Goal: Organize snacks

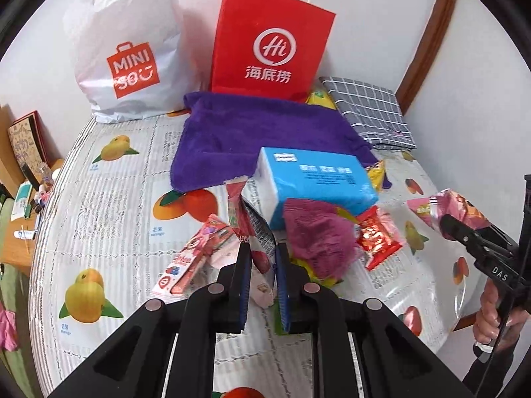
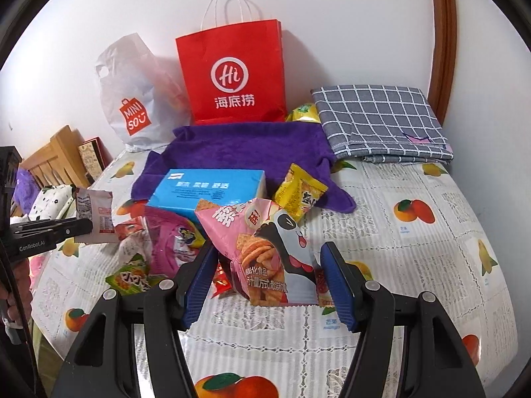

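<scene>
My left gripper (image 1: 260, 248) is shut on a thin red-and-white snack packet (image 1: 239, 205) that stands up between its pads. The right wrist view shows that packet (image 2: 94, 215) lifted off the table at the left. My right gripper (image 2: 268, 248) is shut on a pink panda snack bag (image 2: 265, 248), and the left wrist view has this bag (image 1: 454, 205) raised at the right. A pile of snacks lies between them: a magenta bag (image 1: 315, 235), a red packet (image 1: 378, 235), a pink strawberry box (image 1: 195, 258), a yellow packet (image 2: 300, 192) and a green packet (image 2: 132, 275).
A blue tissue pack (image 2: 205, 189) rests on a purple towel (image 2: 239, 149). Behind stand a red paper bag (image 2: 232, 76) and a white MINISO plastic bag (image 2: 132, 99) against the wall. A folded plaid cloth (image 2: 378, 119) lies back right. The fruit-print tablecloth (image 2: 415, 248) covers the table.
</scene>
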`<state>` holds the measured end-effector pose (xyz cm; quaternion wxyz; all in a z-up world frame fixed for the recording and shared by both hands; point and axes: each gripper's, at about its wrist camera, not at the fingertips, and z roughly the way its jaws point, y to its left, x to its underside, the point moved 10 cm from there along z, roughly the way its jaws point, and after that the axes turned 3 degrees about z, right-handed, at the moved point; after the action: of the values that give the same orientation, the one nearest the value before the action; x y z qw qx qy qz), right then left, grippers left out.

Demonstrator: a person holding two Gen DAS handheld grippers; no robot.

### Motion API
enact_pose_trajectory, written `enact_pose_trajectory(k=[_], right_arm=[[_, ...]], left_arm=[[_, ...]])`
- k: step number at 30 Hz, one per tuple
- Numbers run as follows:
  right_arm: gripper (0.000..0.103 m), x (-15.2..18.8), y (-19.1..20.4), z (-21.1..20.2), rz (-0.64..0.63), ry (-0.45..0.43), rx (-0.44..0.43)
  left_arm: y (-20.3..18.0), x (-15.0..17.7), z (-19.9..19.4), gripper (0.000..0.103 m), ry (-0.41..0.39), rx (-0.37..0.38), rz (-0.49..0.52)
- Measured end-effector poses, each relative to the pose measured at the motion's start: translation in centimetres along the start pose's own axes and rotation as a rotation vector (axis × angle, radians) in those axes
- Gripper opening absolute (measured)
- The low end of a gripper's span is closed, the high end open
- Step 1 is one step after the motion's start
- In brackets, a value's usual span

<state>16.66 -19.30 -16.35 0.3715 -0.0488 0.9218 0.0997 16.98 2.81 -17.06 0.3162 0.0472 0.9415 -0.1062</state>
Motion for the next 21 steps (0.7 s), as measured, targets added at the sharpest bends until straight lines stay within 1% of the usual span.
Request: enact_pose_trajectory(k=[11,18,21], right_arm=[[0.063,-1.9,1.8,-0.6,-0.014,-0.021,-0.022],[0.063,-3.6,2.5,-0.5,-0.028,-0.035,-0.034],[0.063,-4.5,2.7,-0.5,-0.029,-0.043,-0.038]], left_arm=[[-3.2,-2.0,-0.9,0.012,-0.019,0.027,0.041],[-4.1,-3.6,-0.9,0.012,-0.03,0.055,0.04],[-4.5,-4.5,-0.9,0.012,-0.036,0.056,0.05]])
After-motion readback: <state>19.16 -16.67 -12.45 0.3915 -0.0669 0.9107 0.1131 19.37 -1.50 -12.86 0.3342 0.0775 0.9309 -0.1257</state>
